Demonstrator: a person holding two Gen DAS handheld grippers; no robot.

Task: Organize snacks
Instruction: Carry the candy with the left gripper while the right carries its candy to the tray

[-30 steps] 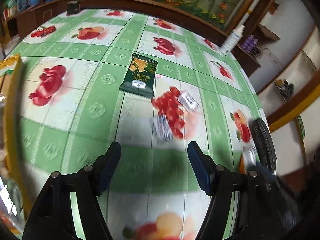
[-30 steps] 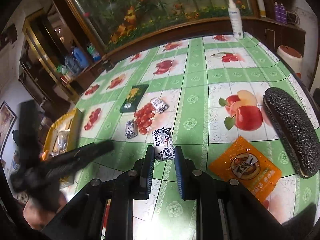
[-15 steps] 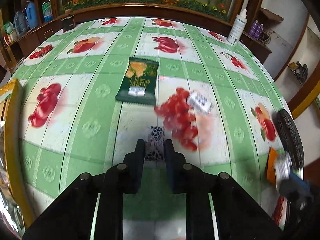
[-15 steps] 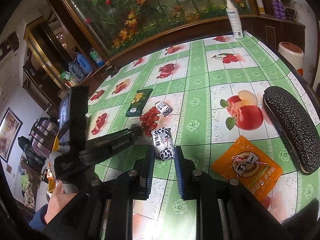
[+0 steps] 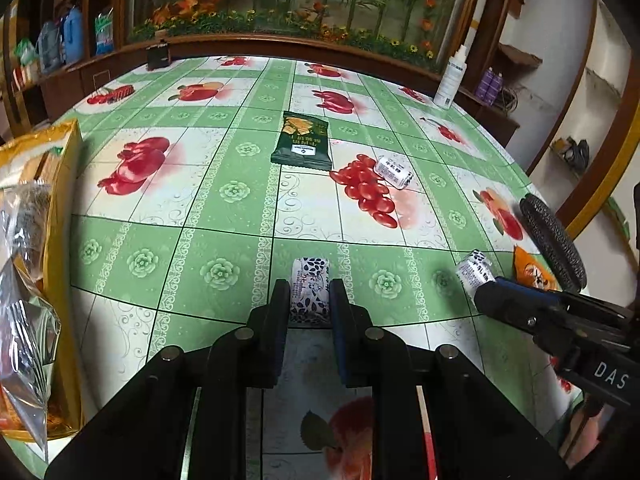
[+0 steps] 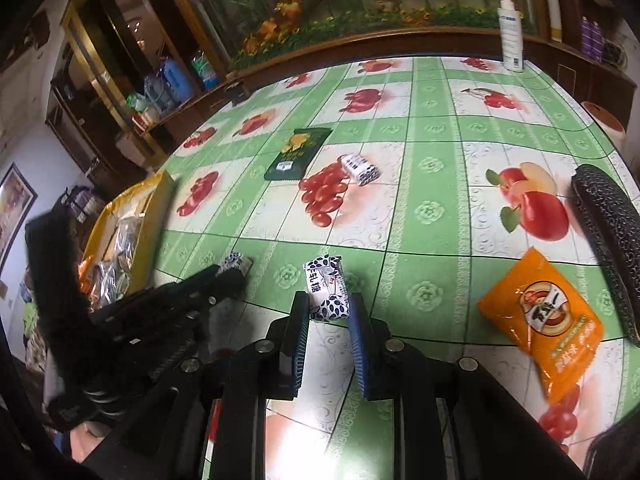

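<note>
Since a second ago the left tool [image 5: 308, 296] has closed onto a light, soft candy packet [image 5: 310, 286]; right tool [image 6: 329, 312] likewise pinches another packet [image 6: 326, 292] at its six-o'clock end.

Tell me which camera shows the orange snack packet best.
The right wrist view: the orange snack packet lies whole and unobstructed on the tablecloth, its printed label showing. The left wrist view catches only a small corner at the far right, between the black case and the right gripper.

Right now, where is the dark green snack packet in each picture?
Left wrist view: dark green snack packet lies upper middle, flat on the tablecloth.
Right wrist view: it lies upper left of middle.
Shared landmark: the printed red cherry tomatoes, just right of the packet.
</note>
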